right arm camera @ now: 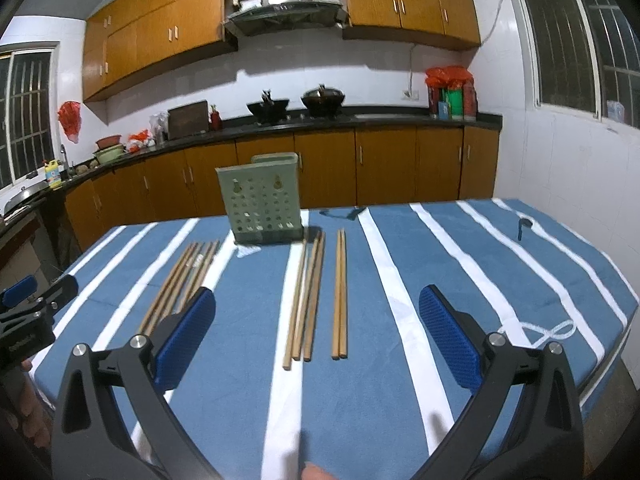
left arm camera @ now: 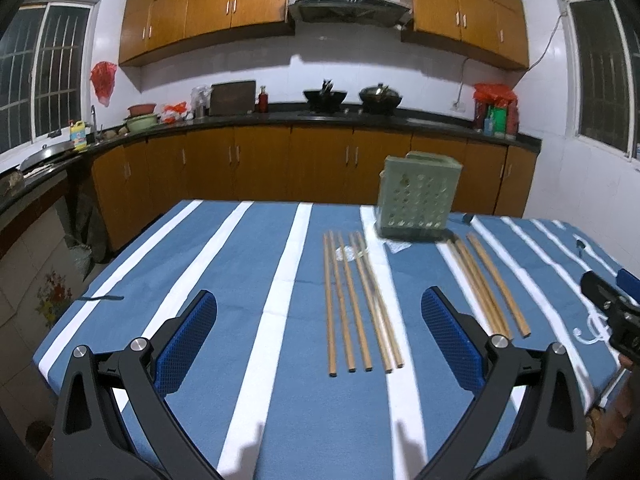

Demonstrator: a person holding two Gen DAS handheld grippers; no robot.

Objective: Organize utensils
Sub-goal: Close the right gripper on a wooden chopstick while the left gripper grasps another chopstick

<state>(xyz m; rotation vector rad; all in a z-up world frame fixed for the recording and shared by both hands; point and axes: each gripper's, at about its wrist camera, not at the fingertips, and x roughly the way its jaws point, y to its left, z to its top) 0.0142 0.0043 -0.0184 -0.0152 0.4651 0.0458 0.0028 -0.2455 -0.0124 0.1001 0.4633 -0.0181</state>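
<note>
Chopsticks (left arm camera: 362, 300) lie in loose groups on our blue striped tablecloth (left arm camera: 248, 280) before the upright green holder (left arm camera: 418, 200), while our left gripper (left arm camera: 320, 336) and right gripper (right arm camera: 316, 336) hover wide-jawed, empty.

Left gripper (left arm camera: 319, 338): matte black angular frame with triangular cut-outs, round silver screw heads at the linkage joints, and two fingers faced with blue, finely dimpled pads (left arm camera: 187, 342). Right gripper (right arm camera: 318, 338): identical build, black frame, silver screws, blue textured pads (right arm camera: 185, 338); small pale lettering on the left unit's body is illegible.
</note>
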